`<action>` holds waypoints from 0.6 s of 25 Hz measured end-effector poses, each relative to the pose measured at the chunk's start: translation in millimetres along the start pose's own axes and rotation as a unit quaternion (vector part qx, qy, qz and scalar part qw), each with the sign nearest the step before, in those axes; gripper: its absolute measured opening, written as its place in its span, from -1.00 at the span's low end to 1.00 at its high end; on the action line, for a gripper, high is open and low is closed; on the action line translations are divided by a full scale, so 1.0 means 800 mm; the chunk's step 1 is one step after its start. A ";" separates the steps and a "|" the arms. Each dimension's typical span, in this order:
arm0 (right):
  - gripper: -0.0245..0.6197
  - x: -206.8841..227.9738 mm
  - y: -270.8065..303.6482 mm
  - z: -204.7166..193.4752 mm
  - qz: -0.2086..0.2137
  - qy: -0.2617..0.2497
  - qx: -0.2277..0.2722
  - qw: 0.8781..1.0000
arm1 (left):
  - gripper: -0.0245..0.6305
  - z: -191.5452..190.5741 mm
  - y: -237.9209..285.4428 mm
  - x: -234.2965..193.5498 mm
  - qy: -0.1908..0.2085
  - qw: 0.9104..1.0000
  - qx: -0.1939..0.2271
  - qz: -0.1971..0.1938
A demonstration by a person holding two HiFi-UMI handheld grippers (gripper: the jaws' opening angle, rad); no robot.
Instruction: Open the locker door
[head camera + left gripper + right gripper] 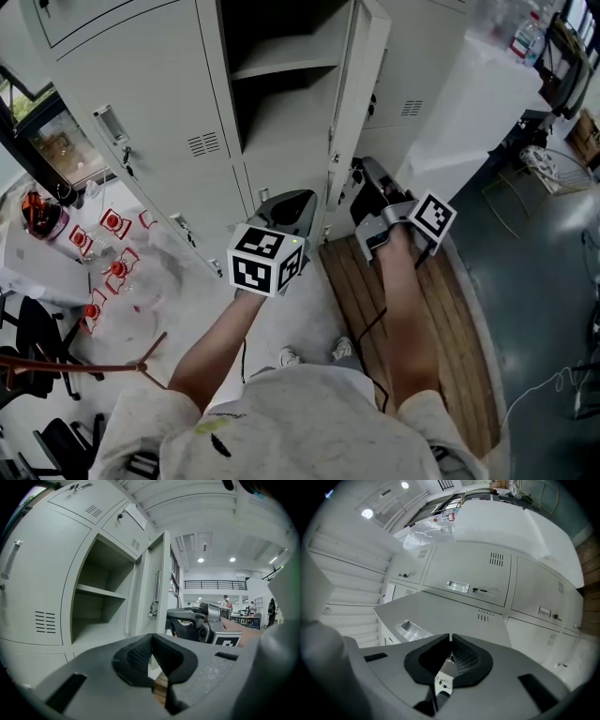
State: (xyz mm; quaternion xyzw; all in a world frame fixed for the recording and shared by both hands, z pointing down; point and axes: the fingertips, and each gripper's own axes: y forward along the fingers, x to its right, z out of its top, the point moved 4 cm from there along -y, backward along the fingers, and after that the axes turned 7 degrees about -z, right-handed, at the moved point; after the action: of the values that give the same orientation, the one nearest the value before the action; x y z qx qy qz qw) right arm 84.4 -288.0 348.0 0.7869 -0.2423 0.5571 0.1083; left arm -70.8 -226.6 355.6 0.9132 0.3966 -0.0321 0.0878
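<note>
Locker point(150, 103) door point(361, 103) already swung wide, edge-on in the head view, shelf compartment point(101, 606) exposed. Task looks basically done.

Left gripper point(286, 204) low, in front of the open compartment, jaws closed, nothing between them; only floor shows through the gap in its own view point(151, 639). Idle, likely kept clear of the door's swing.

Right gripper point(373, 187) just right of the door, on its outer face, near the lower end. Its own view point(450, 637) shows jaws closed, tips meeting, door face point(440, 613) and recessed handle point(410, 629) just beyond. The pale strip in the gap is probably locker front behind, not gripped. Contact with the door unclear. Position suits pushing or steadying the door.
</note>
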 end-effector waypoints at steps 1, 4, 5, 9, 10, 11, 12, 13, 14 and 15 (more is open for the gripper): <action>-0.87 0.001 -0.001 0.002 0.000 0.000 0.000 1.000 | -0.91 0.000 0.003 0.001 0.000 1.000 0.001 -0.002; -0.87 0.003 -0.005 0.010 0.000 0.000 0.001 1.000 | -0.91 0.001 0.014 0.005 0.000 1.000 0.001 -0.007; -0.87 0.005 -0.007 0.014 0.000 -0.001 0.002 1.000 | -0.91 0.001 0.018 0.006 0.000 1.000 0.000 -0.008; -0.87 0.010 -0.014 0.029 0.003 0.001 0.005 1.000 | -0.91 0.001 0.034 0.014 0.002 1.000 -0.002 -0.012; -0.87 0.011 -0.015 0.033 0.003 0.002 0.006 1.000 | -0.91 0.002 0.038 0.015 0.002 1.000 -0.002 -0.012; -0.87 0.013 -0.017 0.037 0.004 0.002 0.006 1.000 | -0.91 0.002 0.042 0.016 0.002 1.000 -0.002 -0.012; -0.86 0.014 -0.018 0.041 0.004 0.002 0.006 1.000 | -0.91 0.003 0.046 0.018 0.003 1.000 -0.003 -0.012; -0.86 0.016 -0.020 0.045 0.005 0.002 0.005 1.000 | -0.91 0.003 0.051 0.020 0.003 1.000 -0.004 -0.013; -0.87 0.017 -0.021 0.049 0.005 0.003 0.005 1.000 | -0.91 0.003 0.055 0.023 0.004 1.000 -0.005 -0.013; -0.86 0.019 -0.022 0.053 0.006 0.004 0.004 1.000 | -0.91 0.003 0.060 0.025 0.004 1.000 -0.006 -0.014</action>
State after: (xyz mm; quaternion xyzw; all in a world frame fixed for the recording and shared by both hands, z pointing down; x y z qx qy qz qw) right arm 132.0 -295.5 349.0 0.7839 -0.2442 0.5616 0.1023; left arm -22.2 -245.0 357.2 0.9074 0.4095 -0.0268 0.0910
